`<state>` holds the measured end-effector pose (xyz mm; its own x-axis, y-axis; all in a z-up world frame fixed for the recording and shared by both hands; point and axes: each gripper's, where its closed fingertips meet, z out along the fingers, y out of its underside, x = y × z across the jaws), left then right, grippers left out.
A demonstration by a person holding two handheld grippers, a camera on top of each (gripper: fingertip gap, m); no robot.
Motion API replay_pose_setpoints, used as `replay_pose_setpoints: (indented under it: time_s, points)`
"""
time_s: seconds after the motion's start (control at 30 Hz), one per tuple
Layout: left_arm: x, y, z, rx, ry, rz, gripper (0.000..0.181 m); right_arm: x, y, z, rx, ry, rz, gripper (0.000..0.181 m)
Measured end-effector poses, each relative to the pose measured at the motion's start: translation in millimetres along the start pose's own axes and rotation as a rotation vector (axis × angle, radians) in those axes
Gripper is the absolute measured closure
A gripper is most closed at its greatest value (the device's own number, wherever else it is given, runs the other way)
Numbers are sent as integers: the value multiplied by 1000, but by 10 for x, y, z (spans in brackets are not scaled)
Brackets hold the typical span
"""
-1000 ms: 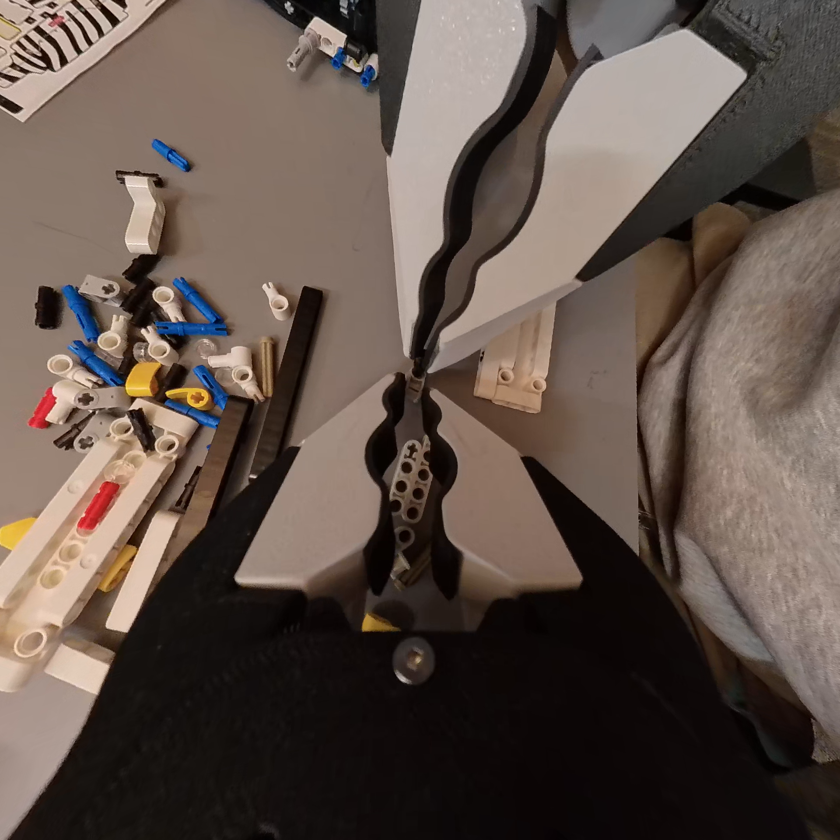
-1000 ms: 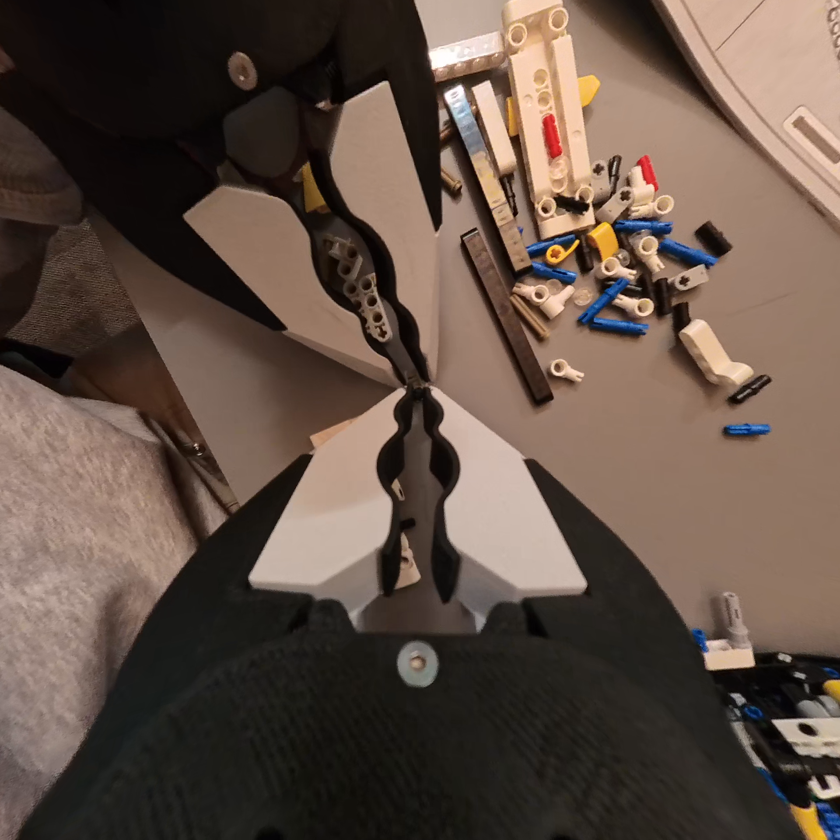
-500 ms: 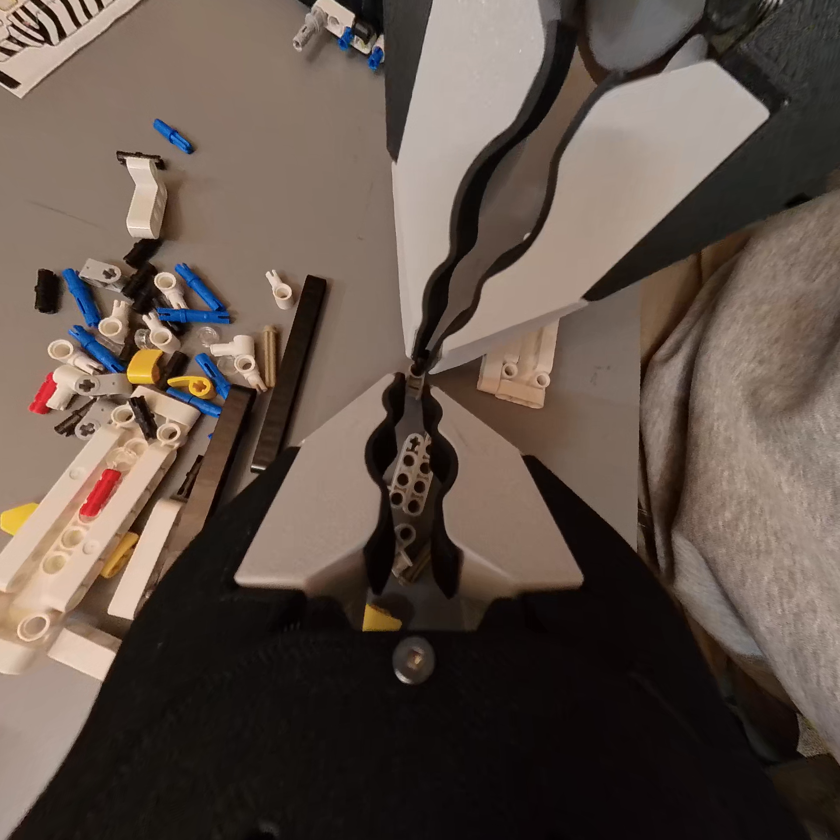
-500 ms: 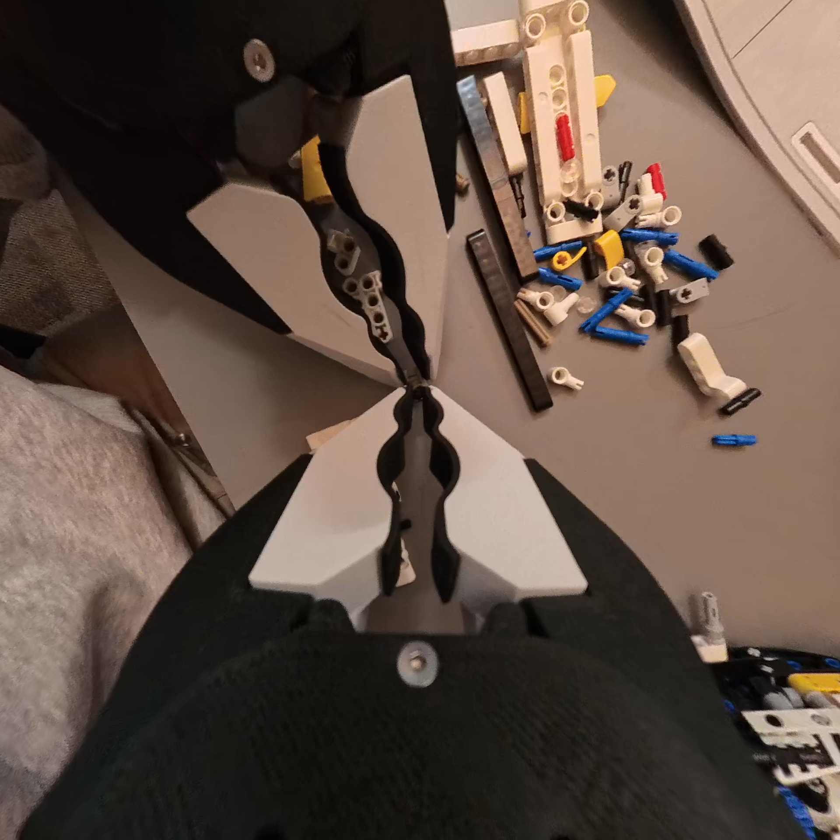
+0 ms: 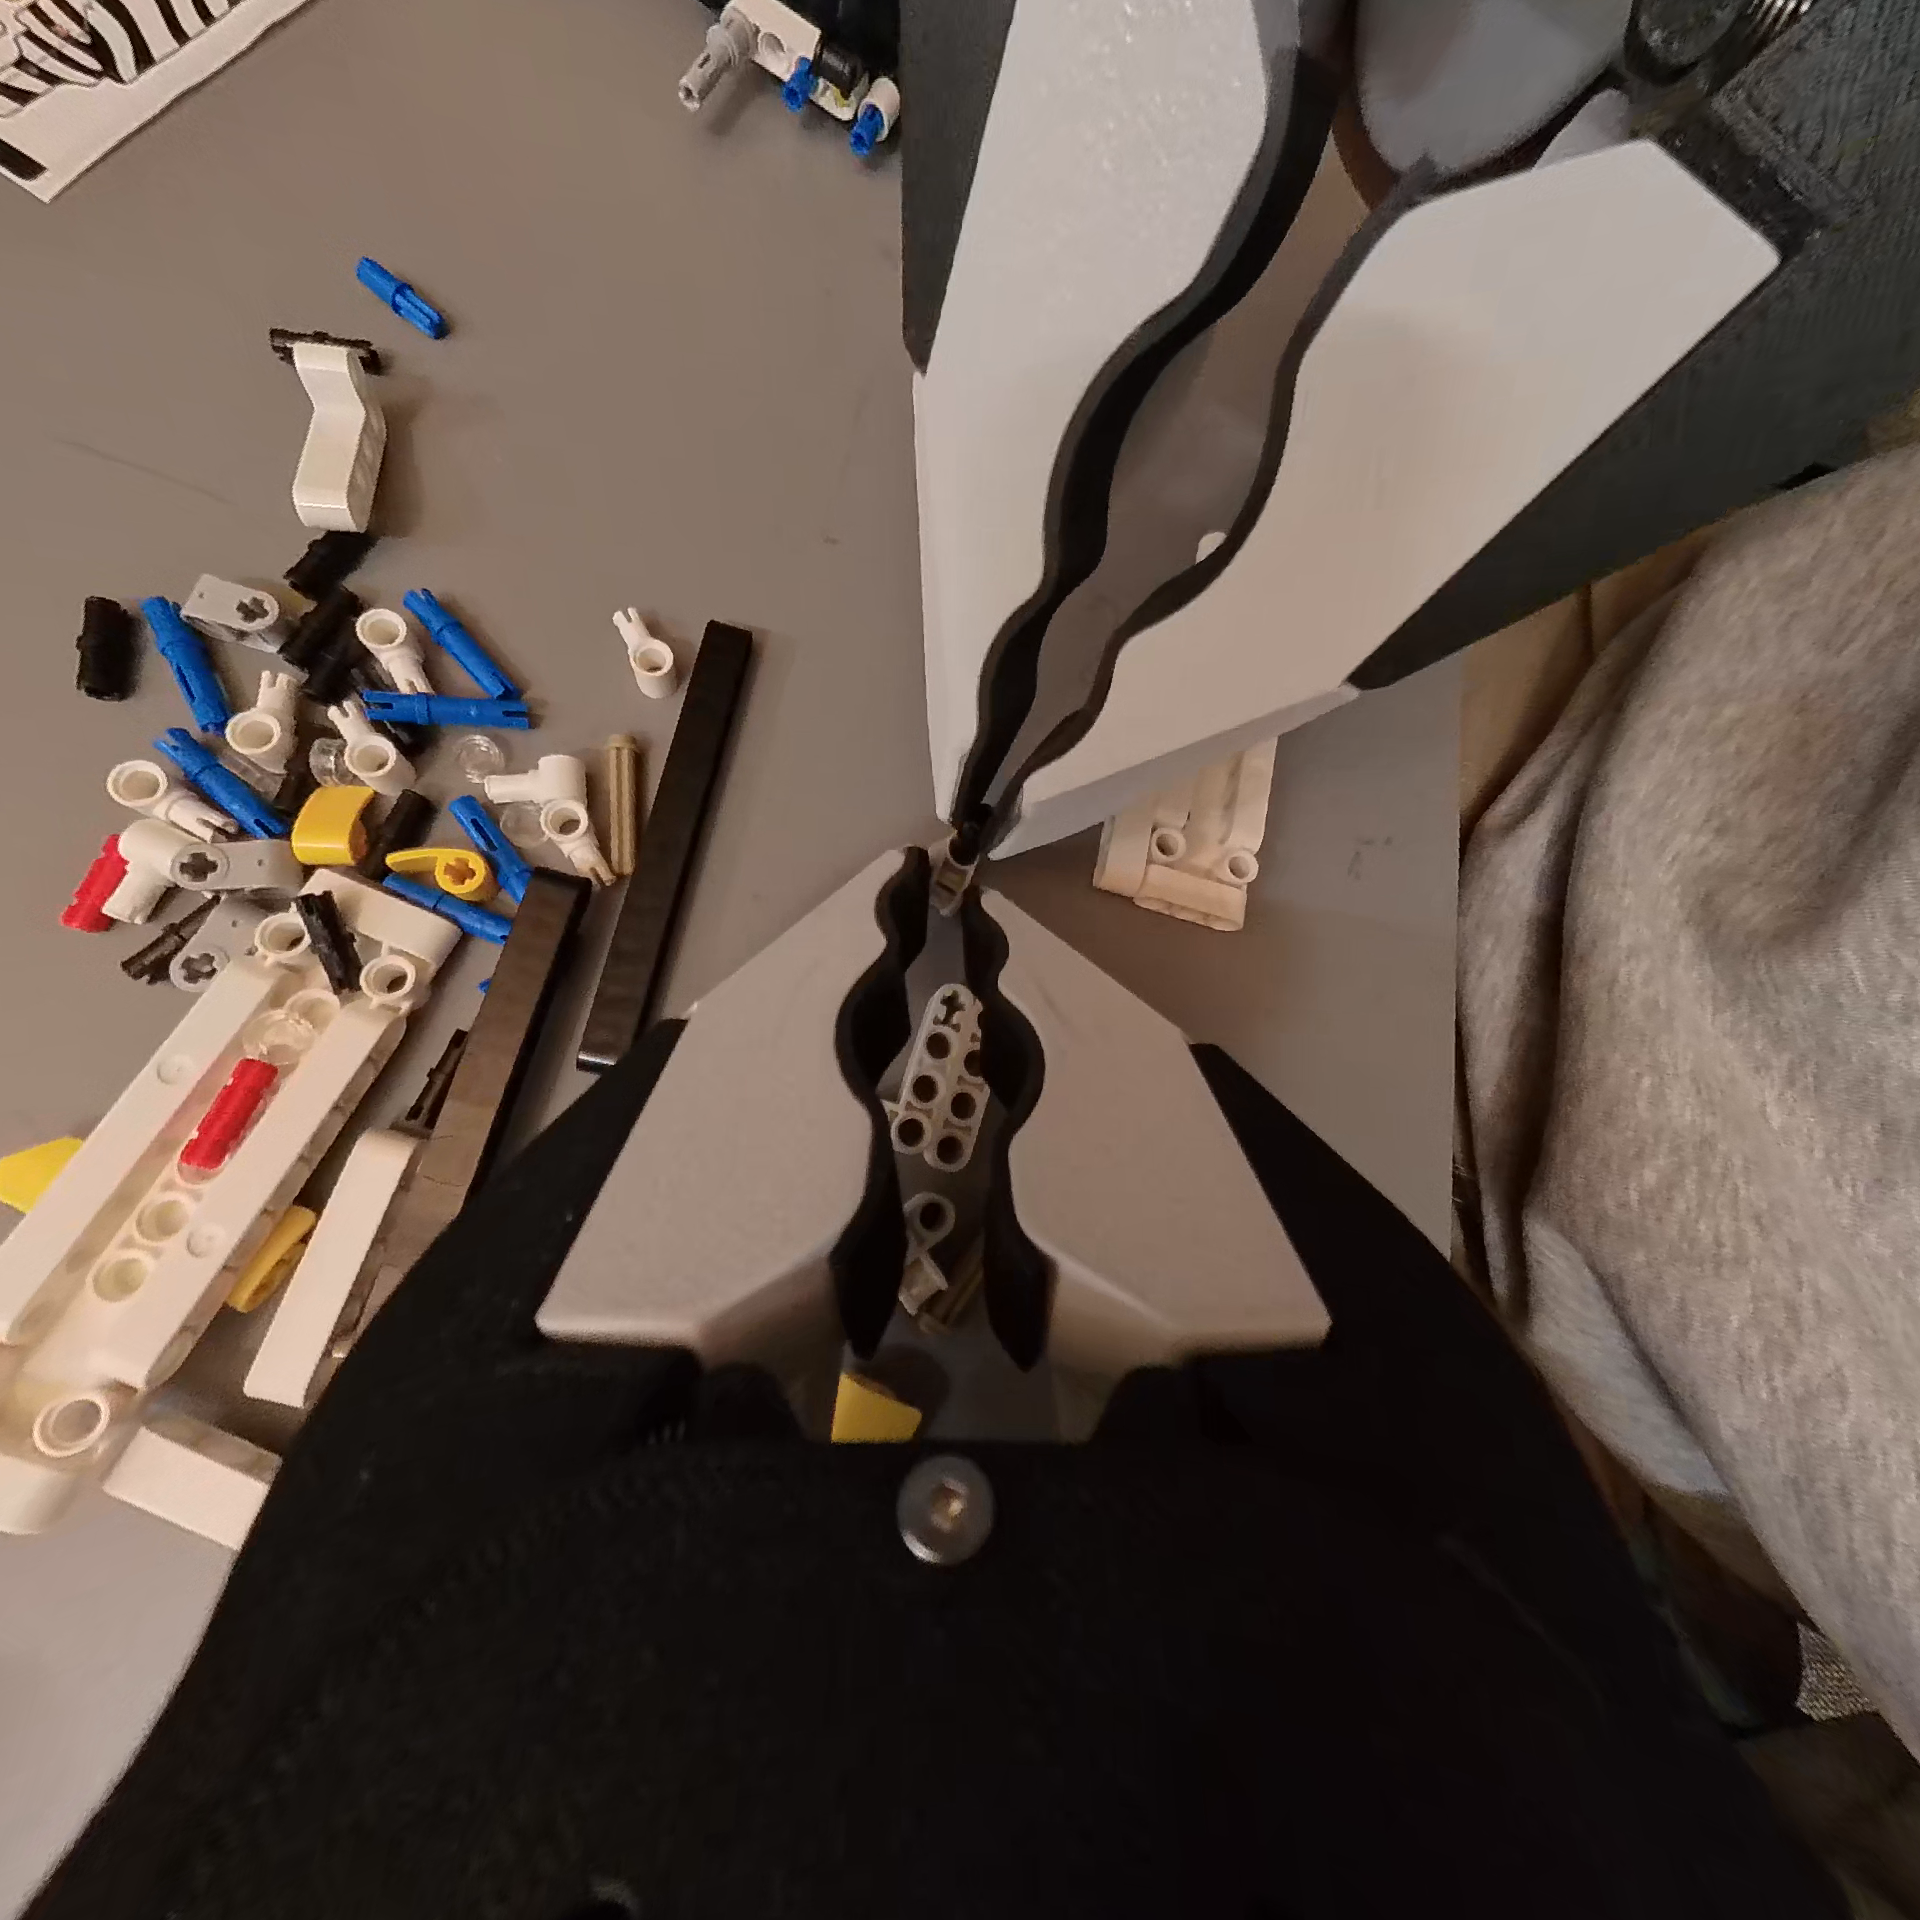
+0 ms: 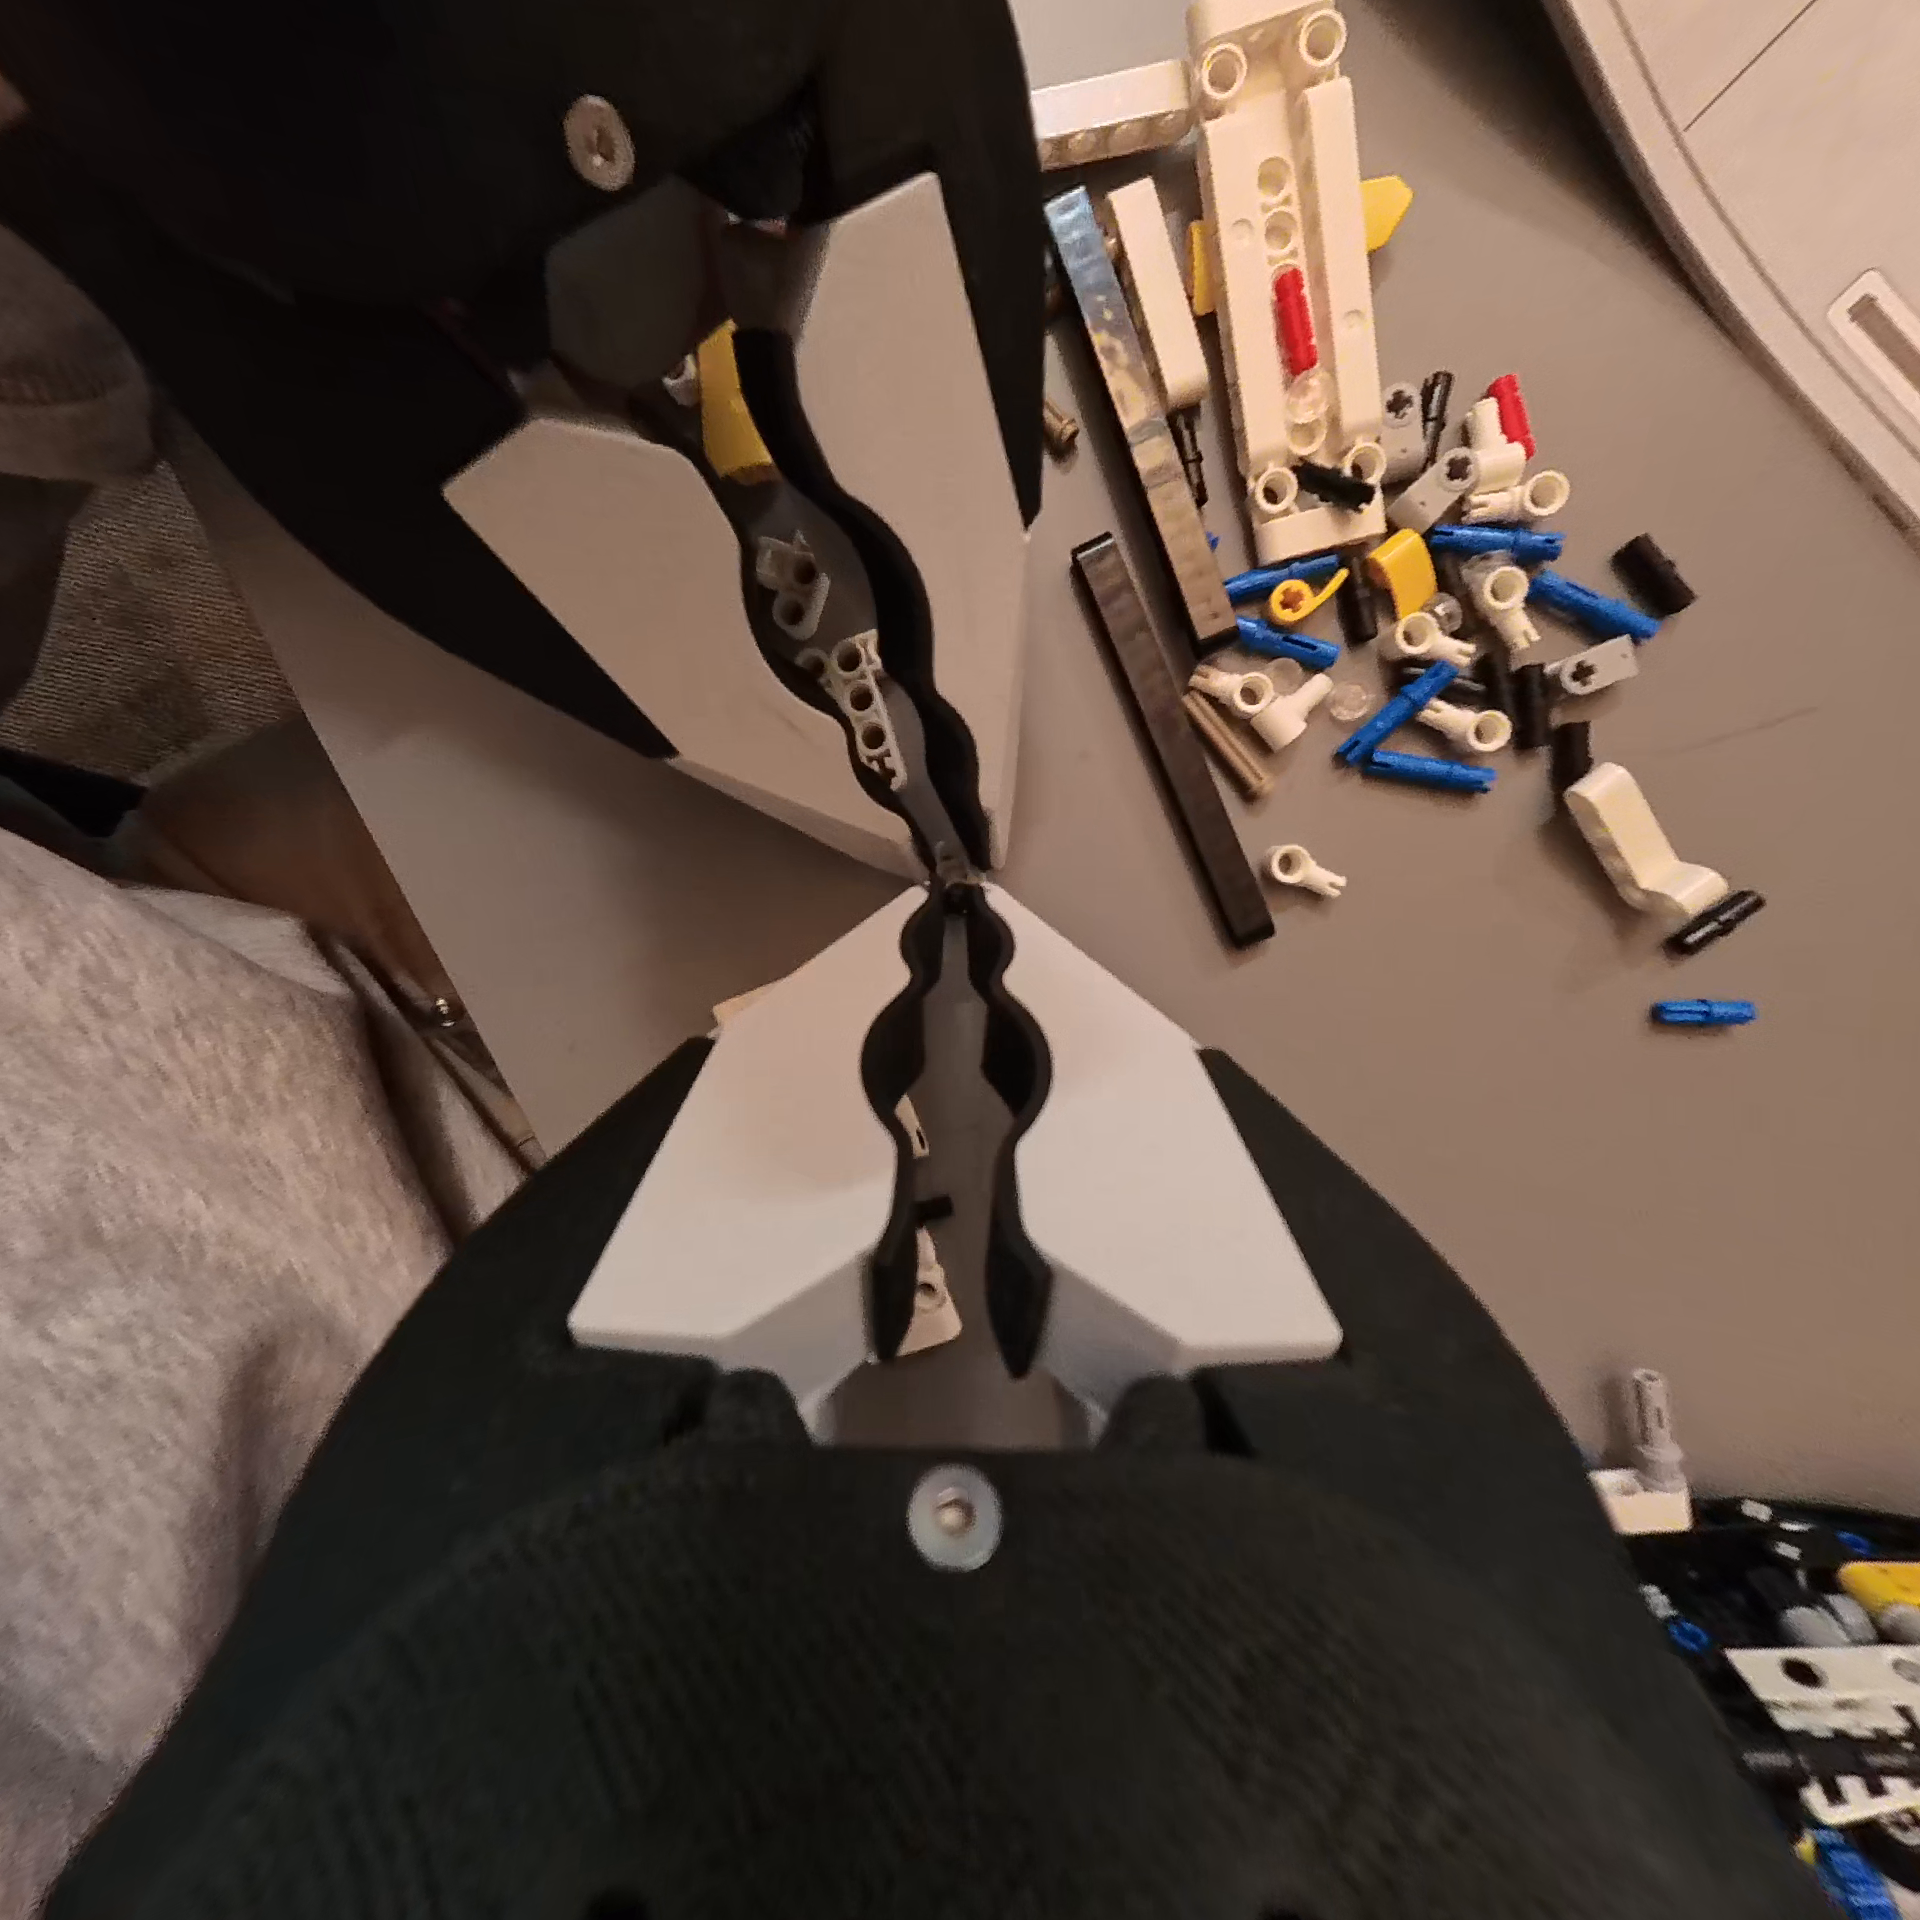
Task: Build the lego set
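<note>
Grey table is strewn w/ loose pieces; most remains unbuilt. Left gripper & right gripper are pinched tip-to-tip on a small pin; join judged unfinished.

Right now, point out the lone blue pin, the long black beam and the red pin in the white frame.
lone blue pin (image 6: 1704, 1011), right wrist view, its middle.
long black beam (image 5: 681, 821), left wrist view, mid-length.
red pin (image 5: 227, 1114), left wrist view, centre of its body.
</note>
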<state>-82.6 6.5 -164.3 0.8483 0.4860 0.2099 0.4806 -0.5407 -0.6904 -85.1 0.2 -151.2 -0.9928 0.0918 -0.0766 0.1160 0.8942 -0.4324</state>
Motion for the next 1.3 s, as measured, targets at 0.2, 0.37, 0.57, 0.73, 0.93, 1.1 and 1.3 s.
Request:
replay_pose_setpoints:
  time_s: [0.2,0.37,0.57,0.73,0.93,1.1,1.3]
  points:
    - [-7,6,2,-4,-7,6,176,1,-12,3,8,-7,10,179]
    - [-12,6,4,-5,-5,0,176,3,-17,3,18,-12,20,179]
    - [-22,-3,3,4,3,-27,174,27,-18,2,22,-3,16,179]
    - [-5,54,8,11,69,-81,171,28,-25,14,18,-17,26,179]
    - [-5,63,4,-11,39,-42,171,21,-12,13,-7,-32,28,179]
    - [-3,63,2,-2,46,-39,172,15,-6,14,-35,-30,10,179]
    - [-1,60,1,-14,30,-45,172,10,-6,17,-77,-23,-26,179]
